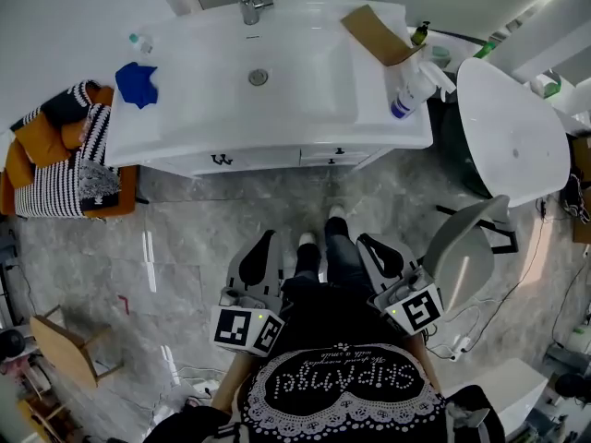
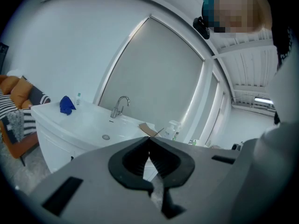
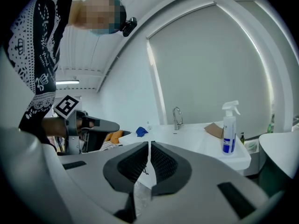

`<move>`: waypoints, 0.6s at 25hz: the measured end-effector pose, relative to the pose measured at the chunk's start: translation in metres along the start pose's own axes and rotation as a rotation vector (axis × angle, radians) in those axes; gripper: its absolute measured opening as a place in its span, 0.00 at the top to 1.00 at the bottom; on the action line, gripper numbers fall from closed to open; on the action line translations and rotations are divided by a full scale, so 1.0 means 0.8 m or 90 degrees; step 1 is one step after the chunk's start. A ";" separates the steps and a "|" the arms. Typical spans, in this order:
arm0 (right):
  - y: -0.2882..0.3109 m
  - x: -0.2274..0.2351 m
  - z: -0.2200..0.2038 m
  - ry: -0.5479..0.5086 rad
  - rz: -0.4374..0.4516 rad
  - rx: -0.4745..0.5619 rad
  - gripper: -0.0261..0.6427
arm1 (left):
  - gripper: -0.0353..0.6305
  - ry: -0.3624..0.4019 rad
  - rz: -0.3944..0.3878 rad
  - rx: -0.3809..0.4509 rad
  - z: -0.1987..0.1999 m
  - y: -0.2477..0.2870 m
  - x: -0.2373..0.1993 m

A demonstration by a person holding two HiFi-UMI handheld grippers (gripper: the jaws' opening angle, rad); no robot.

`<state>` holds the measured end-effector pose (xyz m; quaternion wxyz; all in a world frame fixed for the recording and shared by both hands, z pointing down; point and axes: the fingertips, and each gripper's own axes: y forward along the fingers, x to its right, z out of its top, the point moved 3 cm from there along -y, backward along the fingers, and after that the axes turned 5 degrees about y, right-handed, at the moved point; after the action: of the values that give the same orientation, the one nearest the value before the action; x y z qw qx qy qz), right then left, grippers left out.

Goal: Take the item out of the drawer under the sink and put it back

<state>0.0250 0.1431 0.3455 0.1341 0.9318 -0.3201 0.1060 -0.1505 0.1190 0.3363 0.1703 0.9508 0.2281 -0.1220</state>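
The white vanity [image 1: 277,158] under the sink [image 1: 259,77] has its drawer fronts closed, so the item inside is hidden. I stand a step back from it on the marble floor. My left gripper [image 1: 269,236] and right gripper [image 1: 363,240] are held at waist height and point toward the vanity, well short of it. In the left gripper view the jaw tips of the left gripper [image 2: 148,139] meet with nothing between them, and the sink [image 2: 105,136] lies ahead. The right gripper [image 3: 149,144] is likewise shut and empty.
On the counter are a blue cloth [image 1: 137,83], a cardboard piece [image 1: 379,33] and a spray bottle [image 1: 411,90]. An orange chair with striped cushions [image 1: 65,155] stands at the left, a white fixture [image 1: 512,132] at the right, a wooden stool [image 1: 65,349] at lower left.
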 end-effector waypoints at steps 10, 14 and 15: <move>0.025 0.074 0.030 -0.005 0.028 0.002 0.93 | 0.94 0.006 0.017 0.018 0.024 0.069 0.024; 0.030 0.111 0.044 -0.009 0.035 0.010 0.93 | 0.94 0.009 0.020 0.028 0.031 0.103 0.040; 0.031 0.121 0.047 -0.011 0.035 0.011 0.93 | 0.94 0.010 0.021 0.031 0.034 0.111 0.044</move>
<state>0.0884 0.0572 0.3423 0.1201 0.9247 -0.3460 0.1041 -0.0822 0.0480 0.3249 0.1473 0.9592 0.2107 -0.1175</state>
